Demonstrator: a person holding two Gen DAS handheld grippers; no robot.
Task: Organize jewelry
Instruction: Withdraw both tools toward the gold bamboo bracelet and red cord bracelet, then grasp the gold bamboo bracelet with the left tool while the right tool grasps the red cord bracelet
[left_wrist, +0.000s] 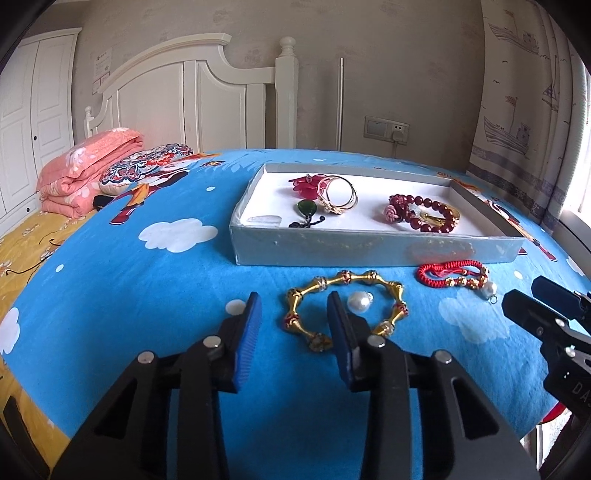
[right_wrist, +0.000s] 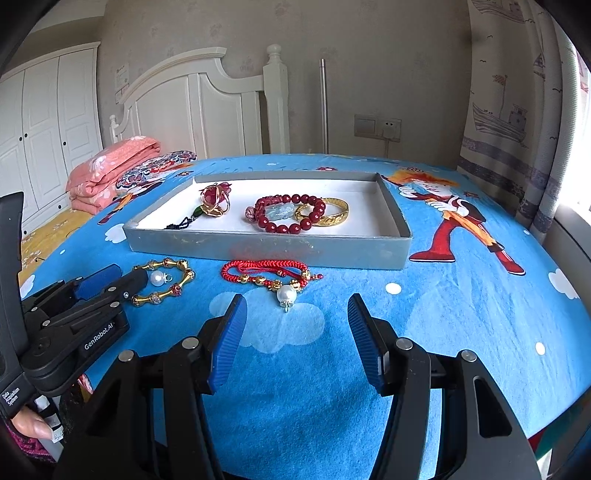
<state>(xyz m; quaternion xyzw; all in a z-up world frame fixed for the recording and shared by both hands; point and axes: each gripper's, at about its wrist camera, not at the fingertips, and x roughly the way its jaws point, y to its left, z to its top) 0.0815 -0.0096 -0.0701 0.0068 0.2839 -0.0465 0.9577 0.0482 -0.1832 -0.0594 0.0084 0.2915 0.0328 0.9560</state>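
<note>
fingers (left_wrist: 255, 325) of both grippers spread; two bracelets (left_wrist: 347, 306) and two pearls (left_wrist: 360, 302) outside one tray (left_wrist: 369, 245)

Left tongs (right_wrist: 98, 286) read "GenRobot.AI", perhaps "Data Acquisition System".

Both tools were matte black plastic. The left gripper (left_wrist: 294, 325) carried two blue ribbed pads on its fingers (left_wrist: 248, 332), and round silver screw heads sat at the pivots of its angled black linkage arms, which had triangular cut-outs. The right gripper (right_wrist: 297, 328) had the same blue ribbed fingers (right_wrist: 364, 336) and silver pivot screws. Seen from the right wrist view, the left tool's side bore white lettering, "GenRobot.AI", and its handle read "Data Acquisition System". A bare fingertip of the left hand (right_wrist: 31, 424) showed beside a dark patterned sleeve.
</note>
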